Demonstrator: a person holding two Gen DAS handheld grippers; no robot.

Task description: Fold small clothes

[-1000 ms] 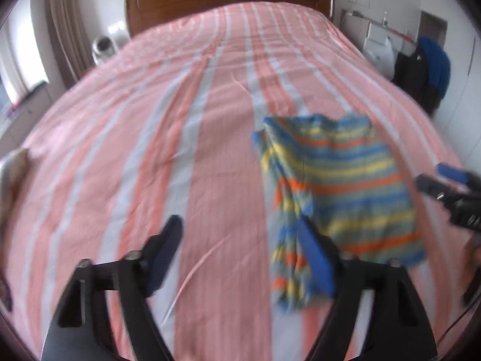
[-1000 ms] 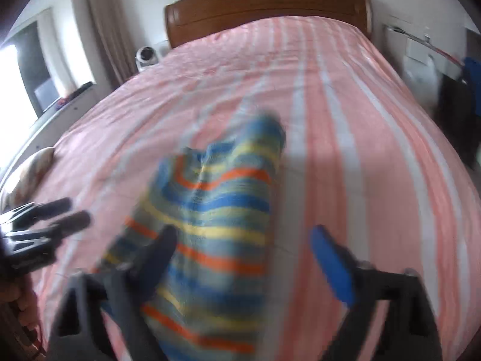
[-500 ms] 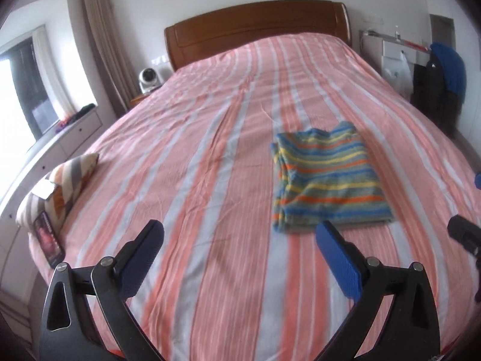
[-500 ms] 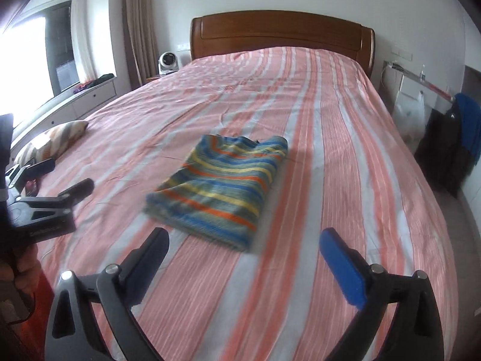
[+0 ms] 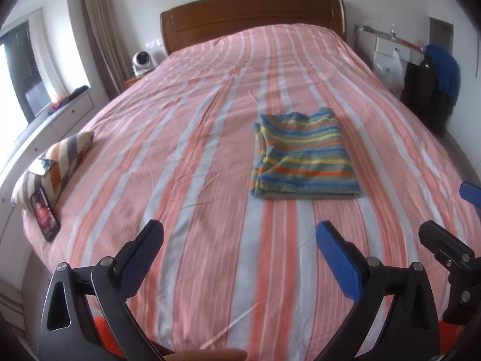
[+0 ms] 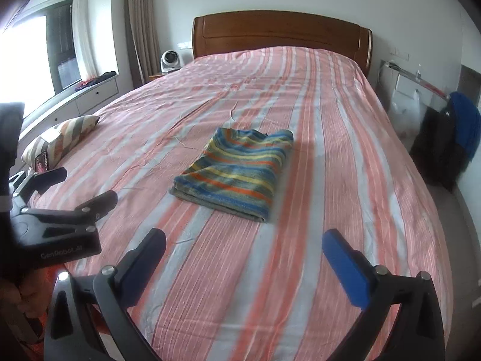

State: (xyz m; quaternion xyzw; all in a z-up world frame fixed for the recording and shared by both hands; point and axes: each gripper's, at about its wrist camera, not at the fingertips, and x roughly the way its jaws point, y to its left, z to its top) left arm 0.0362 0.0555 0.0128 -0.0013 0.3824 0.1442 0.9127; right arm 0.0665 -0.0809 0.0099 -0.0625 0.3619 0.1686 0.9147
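On the pink-striped bed (image 5: pixel 192 156), toward its right edge, lies the folded striped garment (image 5: pixel 303 156), soft, light, best pinched at a corner, while left gripper (image 5: pixel 240 258) and right gripper (image 6: pixel 245 258) gape wide, empty.

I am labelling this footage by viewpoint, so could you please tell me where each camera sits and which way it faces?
Left wrist: on the left gripper near the bed's foot, facing the headboard; its open blue-padded fingers show, the right gripper at right.
Right wrist: on the right gripper, same heading; the left gripper shows at left.
Shared: folded striped garment, striped bedspread, pillow.
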